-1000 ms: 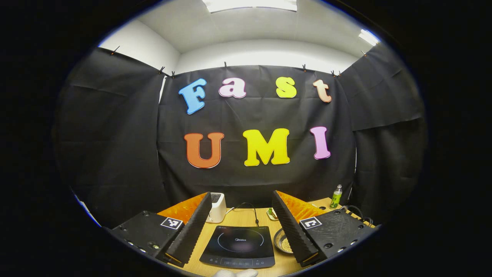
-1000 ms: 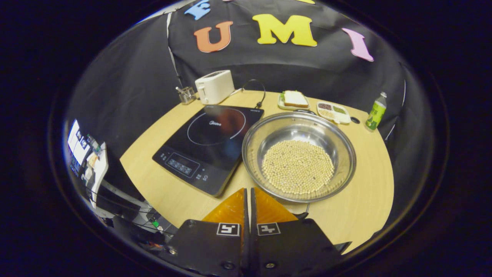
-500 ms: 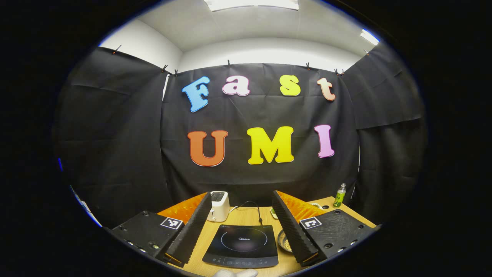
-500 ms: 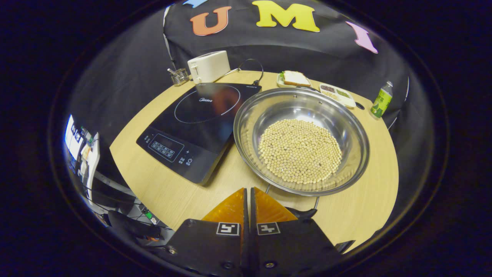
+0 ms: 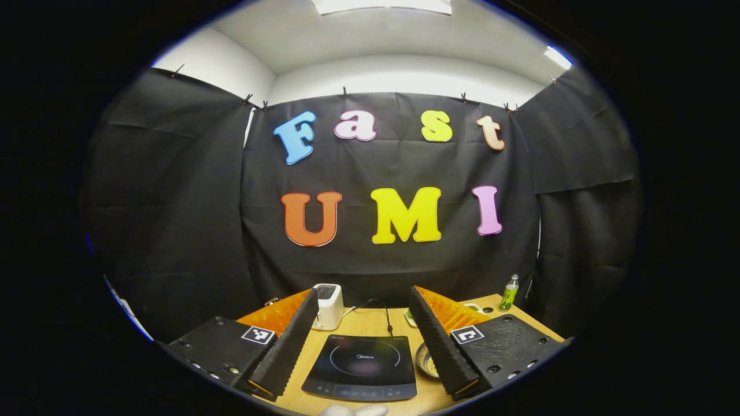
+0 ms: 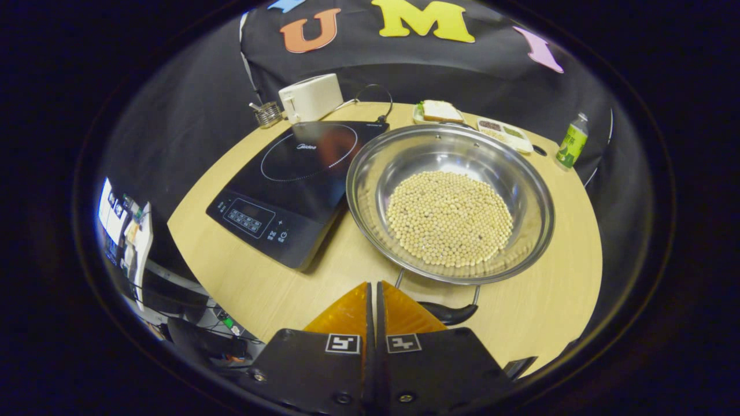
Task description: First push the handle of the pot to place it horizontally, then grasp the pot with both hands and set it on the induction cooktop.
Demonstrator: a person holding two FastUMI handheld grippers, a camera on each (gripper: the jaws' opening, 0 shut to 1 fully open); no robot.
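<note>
Step in hand, as judged: push on pot handle point(image 6: 448, 312) to lay it horizontal; pot not yet lifted. Right gripper point(image 6: 373, 289): fingers pressed together, nothing pinched, poised just above table point(image 6: 260, 283), tips just left of the near handle. Advisable: kept closed and used as a blunt pusher, contact low on the handle's dark grip, stroke slow and sideways so the pot point(image 6: 451, 202) turned without sliding or spilling its load of beans point(image 6: 450, 218). Pot location: on table directly ahead of right gripper, rim just beside induction cooktop point(image 6: 289, 185) on its right. Left gripper point(image 5: 364, 341): fingers spread wide, empty, held high and well back; cooktop seen between its fingers, pot edge point(image 5: 426, 361) partly hidden behind its right finger.
</note>
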